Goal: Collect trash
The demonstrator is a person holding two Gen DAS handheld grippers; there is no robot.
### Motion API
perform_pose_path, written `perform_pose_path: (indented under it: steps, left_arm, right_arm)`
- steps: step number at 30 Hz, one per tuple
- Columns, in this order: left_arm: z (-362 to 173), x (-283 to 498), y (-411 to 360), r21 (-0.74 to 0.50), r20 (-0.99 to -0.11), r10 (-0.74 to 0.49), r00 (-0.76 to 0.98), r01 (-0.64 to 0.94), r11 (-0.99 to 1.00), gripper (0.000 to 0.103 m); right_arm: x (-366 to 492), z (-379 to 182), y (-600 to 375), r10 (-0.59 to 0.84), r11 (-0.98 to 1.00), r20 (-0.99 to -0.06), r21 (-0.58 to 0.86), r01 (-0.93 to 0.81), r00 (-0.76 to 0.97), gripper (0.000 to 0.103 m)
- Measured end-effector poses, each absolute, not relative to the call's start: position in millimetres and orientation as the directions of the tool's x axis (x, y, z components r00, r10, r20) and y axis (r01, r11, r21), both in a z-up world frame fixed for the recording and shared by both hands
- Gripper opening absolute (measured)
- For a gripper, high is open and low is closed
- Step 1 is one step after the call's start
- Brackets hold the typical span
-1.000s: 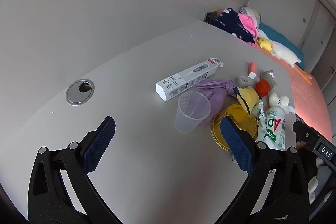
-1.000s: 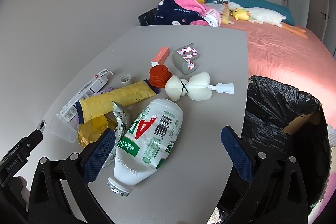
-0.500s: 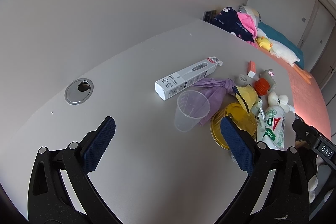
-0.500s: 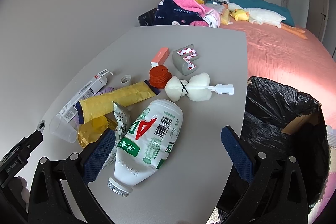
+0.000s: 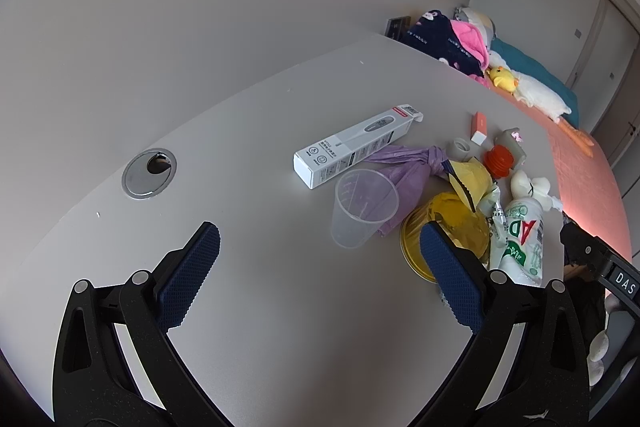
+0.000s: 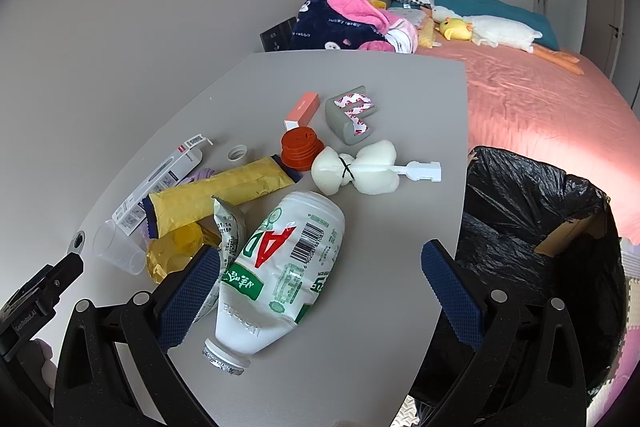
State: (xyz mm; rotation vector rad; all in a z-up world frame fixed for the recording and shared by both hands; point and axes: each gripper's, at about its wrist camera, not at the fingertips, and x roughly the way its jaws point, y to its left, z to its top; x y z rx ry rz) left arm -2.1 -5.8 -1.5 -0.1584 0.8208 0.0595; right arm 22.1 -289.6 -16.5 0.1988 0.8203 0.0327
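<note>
On the left, the left tool (image 5: 316, 259) hangs over the flat grey surface (image 5: 248, 307) with its two blue fingers wide apart and nothing between them. A round silver cable hole (image 5: 149, 171) sits in the surface to its left. Ahead of the left tool lies a clear plastic cup (image 5: 362, 213) on its side, touching a crumpled purple plastic bag (image 5: 404, 167). A long white cardboard box (image 5: 356, 151) lies just behind the cup.

Further right is the pile of trash: a long yellow snack wrapper (image 6: 224, 195), a crumpled gold foil wrapper (image 6: 176, 251), and a squashed white plastic bottle with green and red print (image 6: 288, 259). The bottle lies on its side between the fingers of the right tool (image 6: 320, 283), which are spread wide and touch nothing. Behind the bottle sit a red ridged cap (image 6: 301, 149), a small orange box (image 6: 302, 110), a grey corner guard (image 6: 352, 115) and a white foam brush (image 6: 360, 169).

On the far right, a bin lined with a black bag (image 6: 540, 239) stands just beside the surface edge.
</note>
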Motion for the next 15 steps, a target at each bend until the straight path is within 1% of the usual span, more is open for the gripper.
perform_pose_path:
  steps: [15]
  left_arm:
    - [-1.9, -0.6, -5.3, -0.111, -0.737, -0.005, 0.676, -0.114, 0.987, 0.097]
  right_arm:
    - [21.8, -17.3, -289.8, 0.106, 0.982, -0.726, 0.186, 0.046, 0.679, 0.100]
